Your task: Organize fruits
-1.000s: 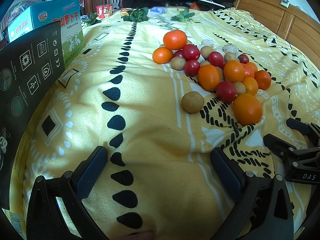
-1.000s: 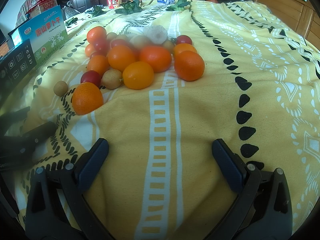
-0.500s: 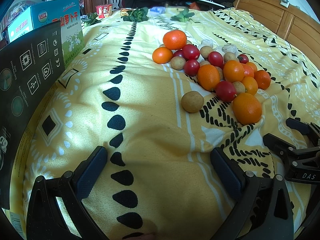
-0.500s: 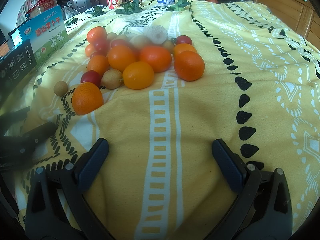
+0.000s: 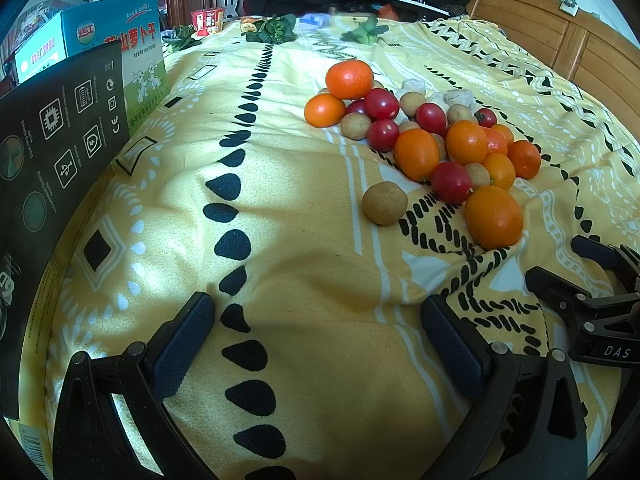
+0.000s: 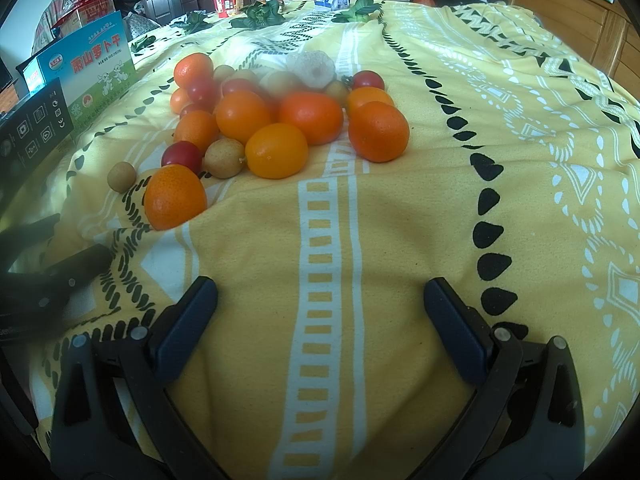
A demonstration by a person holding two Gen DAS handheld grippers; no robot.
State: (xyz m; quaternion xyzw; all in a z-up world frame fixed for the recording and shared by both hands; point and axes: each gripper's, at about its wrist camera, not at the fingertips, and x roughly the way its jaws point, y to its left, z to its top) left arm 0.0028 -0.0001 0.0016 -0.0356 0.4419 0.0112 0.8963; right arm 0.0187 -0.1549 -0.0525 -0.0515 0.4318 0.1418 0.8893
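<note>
Both your left gripper (image 5: pixel 318 330) and right gripper (image 6: pixel 320 310) have fingers apart, holding nothing; the tomatoes (image 5: pixel 451 182) are soft, so squeeze their round middles gently

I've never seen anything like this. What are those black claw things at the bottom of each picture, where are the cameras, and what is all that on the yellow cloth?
There is no robot here. A person holds a two-finger gripper in each hand, and each gripper carries a wide-angle camera looking forward along its fingers. So one picture looks out from the left gripper and the other from the right gripper. The black claws with blue pads are those fingers. Both stand wide open and hold nothing.

Each camera also catches the other gripper at its picture's edge.

On the yellow patterned cloth lies a mixed pile of fruit: oranges, small red tomatoes and small brown round fruits. One brown fruit sits a little apart from the pile. Boxes stand along the left side, and leafy greens lie at the far end.
</note>
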